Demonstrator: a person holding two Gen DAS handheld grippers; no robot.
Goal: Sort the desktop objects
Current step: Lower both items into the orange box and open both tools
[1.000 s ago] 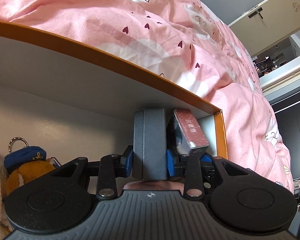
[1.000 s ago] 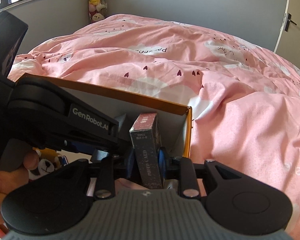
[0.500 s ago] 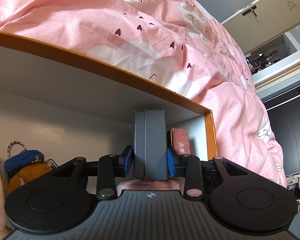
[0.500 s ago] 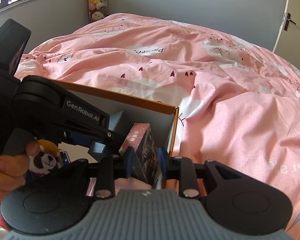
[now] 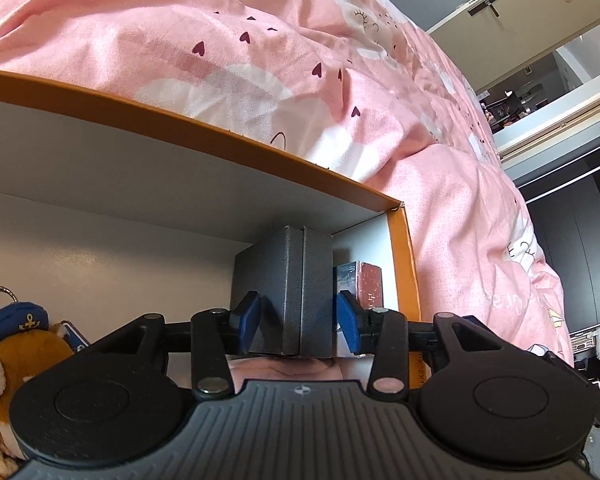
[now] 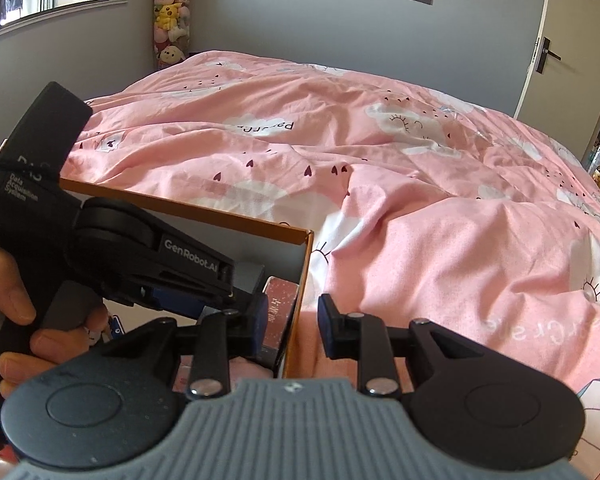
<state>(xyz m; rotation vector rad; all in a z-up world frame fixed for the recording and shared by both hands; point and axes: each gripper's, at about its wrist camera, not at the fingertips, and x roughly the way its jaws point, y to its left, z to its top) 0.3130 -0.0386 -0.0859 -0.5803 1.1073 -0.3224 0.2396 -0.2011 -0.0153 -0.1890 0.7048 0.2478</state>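
Note:
An orange-rimmed storage box (image 5: 260,148) with grey inner walls lies on the bed. My left gripper (image 5: 298,318) is open inside it, jaws spread on either side of a dark grey box (image 5: 296,280) that stands in the right corner. A red card box (image 5: 366,284) stands beside it against the right wall, also in the right wrist view (image 6: 278,304). My right gripper (image 6: 294,322) is open and empty, straddling the storage box's right wall (image 6: 300,276). The left gripper's body (image 6: 140,248) shows in the right wrist view.
A plush toy with a blue cap and key ring (image 5: 16,336) lies in the storage box at left. The pink duvet (image 6: 420,184) surrounds the box. A door (image 6: 560,40) and grey wall are beyond the bed.
My right gripper lowered the red card box into the storage box's corner, let it go and opened. My left gripper opened off the dark grey box.

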